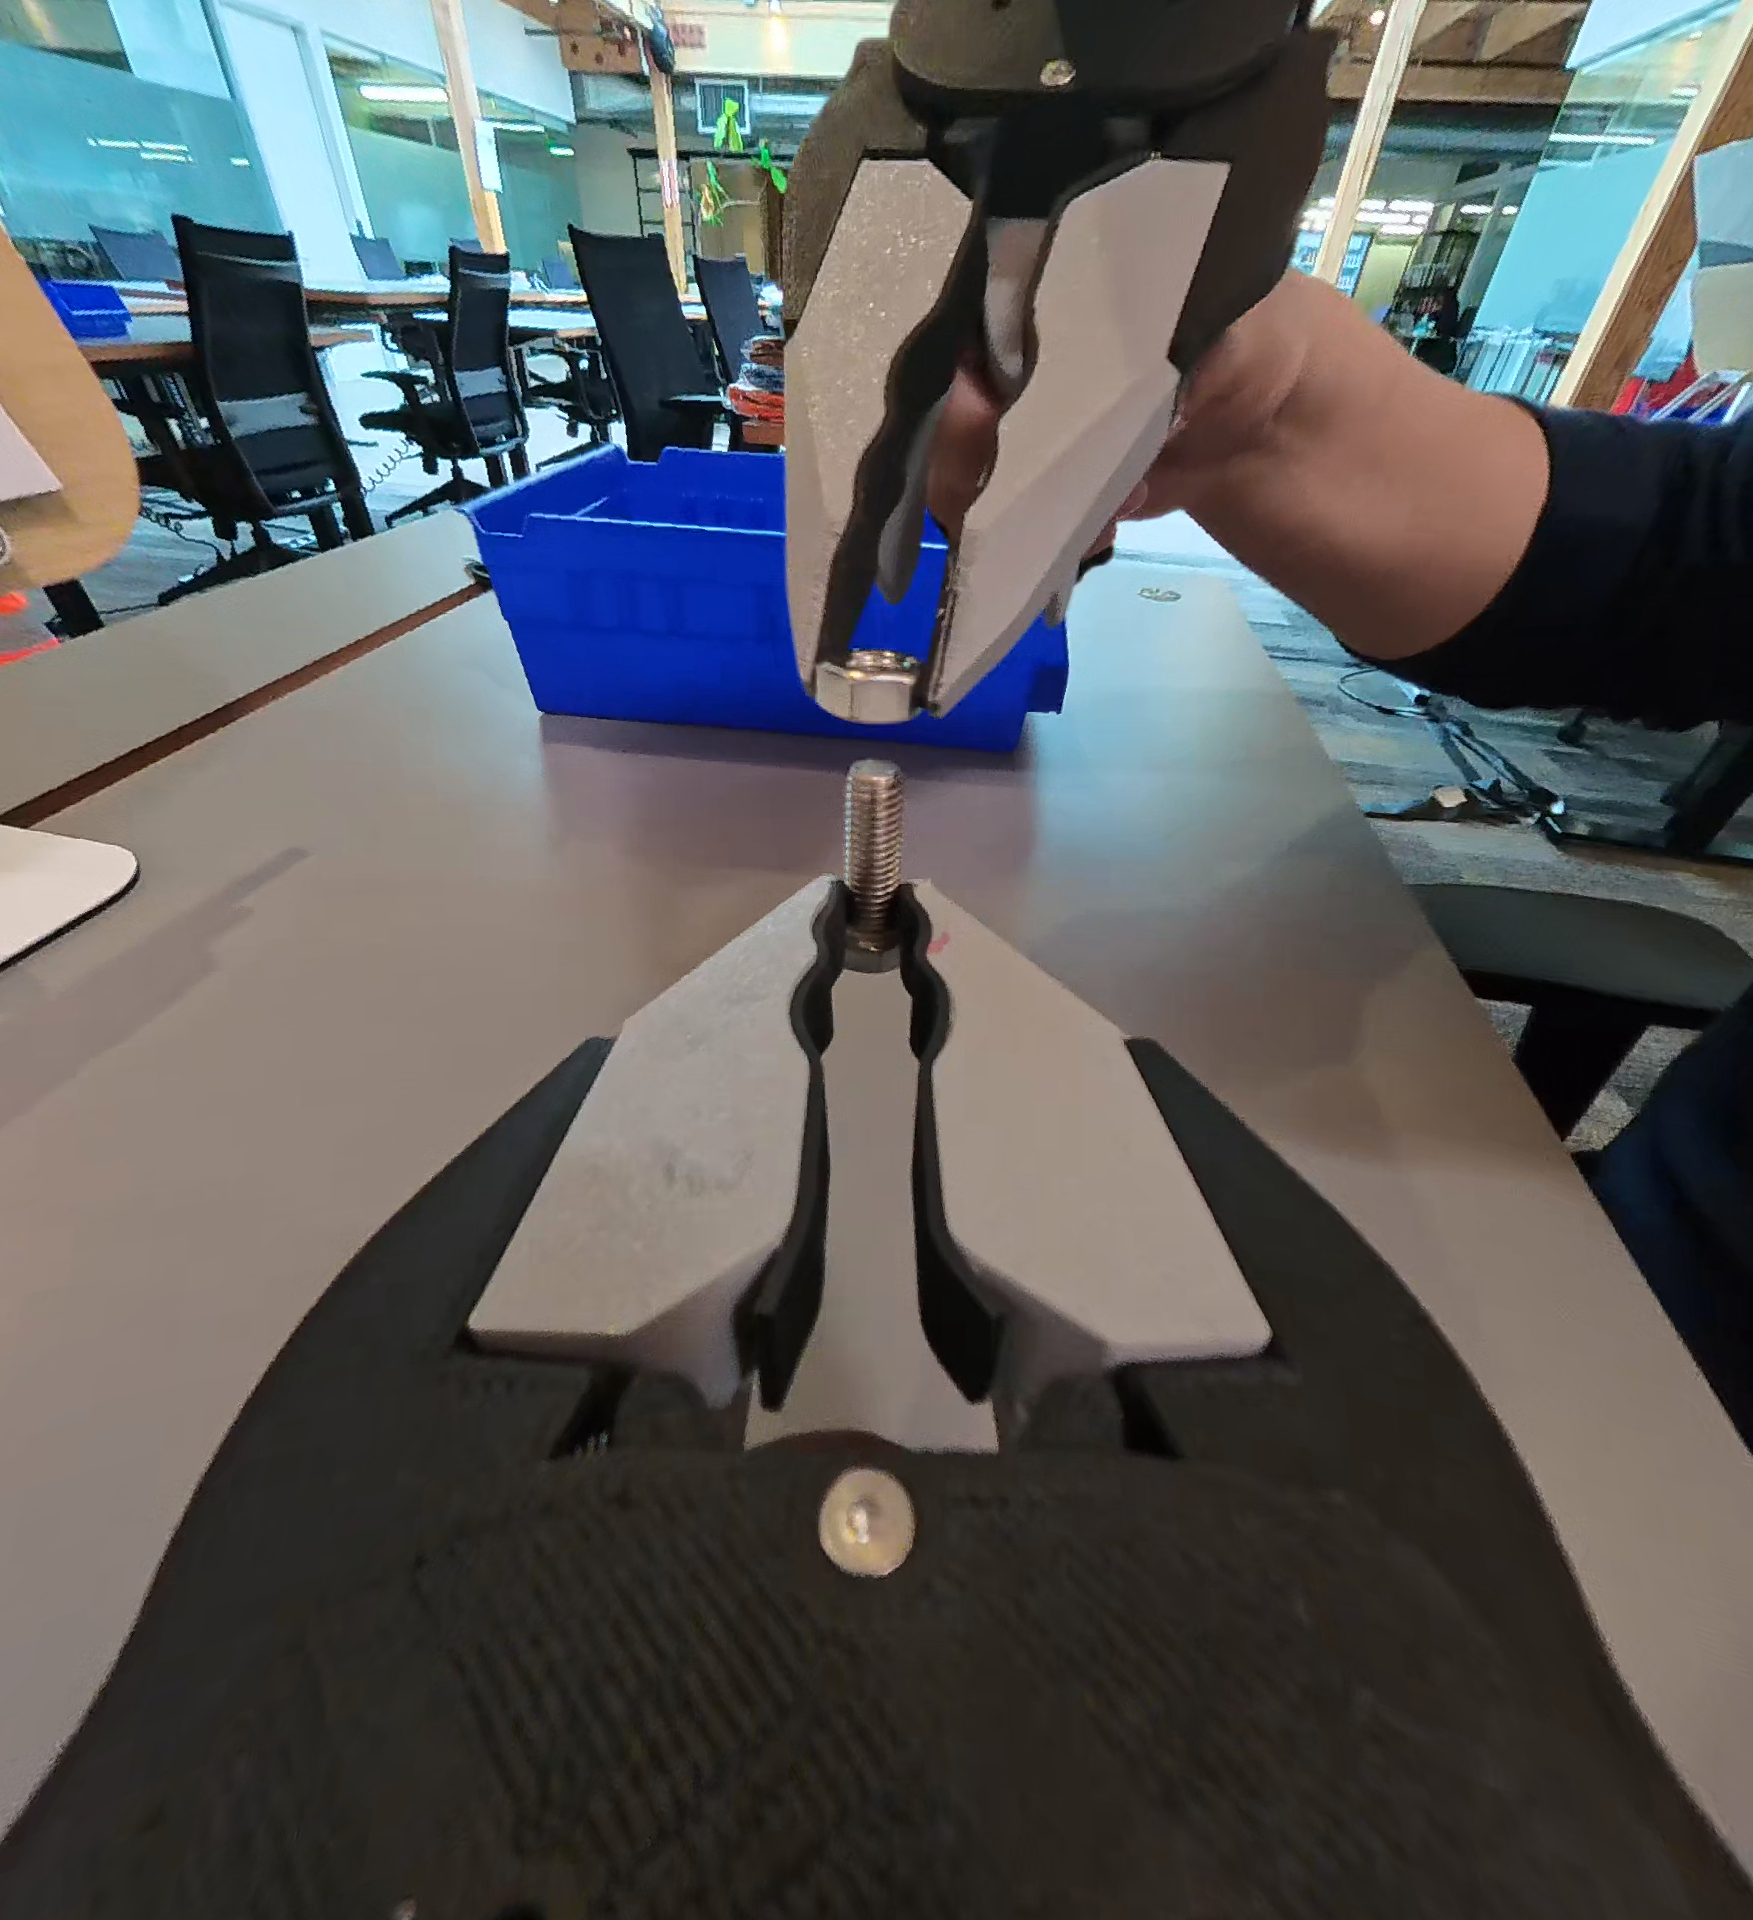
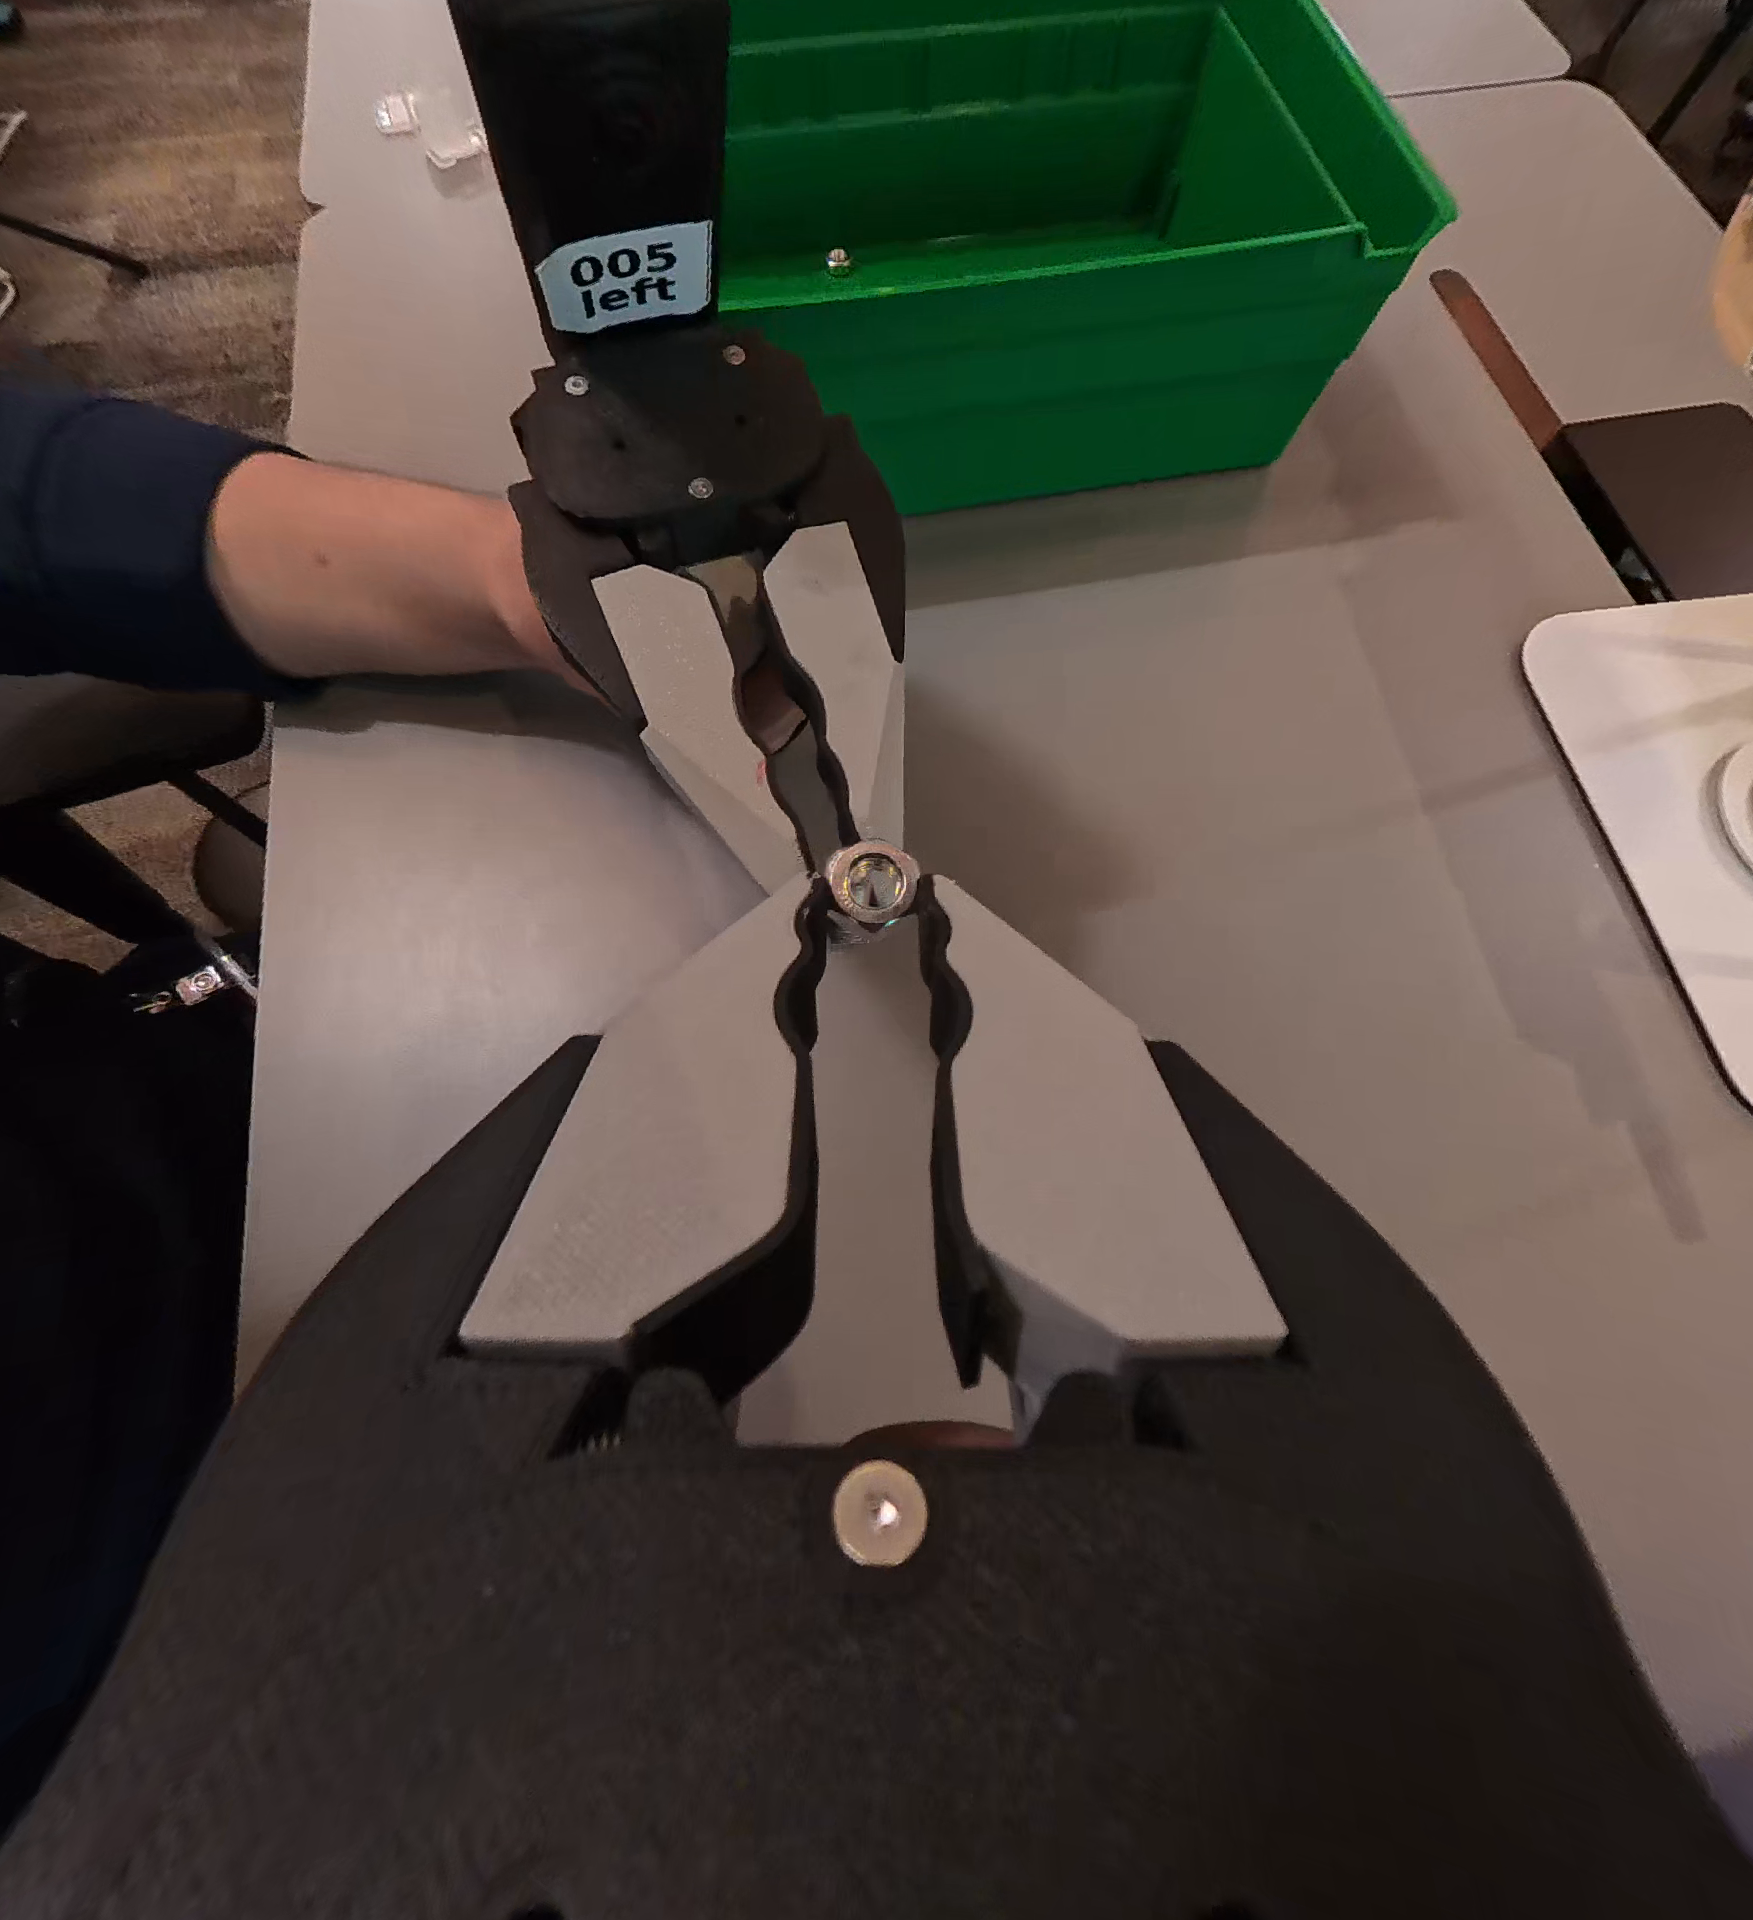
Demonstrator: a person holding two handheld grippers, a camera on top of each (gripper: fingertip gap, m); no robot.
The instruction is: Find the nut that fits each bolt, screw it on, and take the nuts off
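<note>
Steel bolt (image 1: 873, 831) clamped upright by its head in left gripper (image 1: 872, 914); right gripper (image 1: 870, 694) grips nut (image 1: 867, 686) directly above the bolt, lined up for threading.

The bolt (image 1: 873, 847) head sits hidden between the jaws (threads alone show), its tip behind the nut (image 2: 872, 884).

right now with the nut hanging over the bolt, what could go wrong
1. The nut sits only at the very tips of the right gripper, so it could slip out on contact.
2. The left gripper pinches the bolt low by its head; downward pressure might tilt it and cross-thread the nut.
</note>
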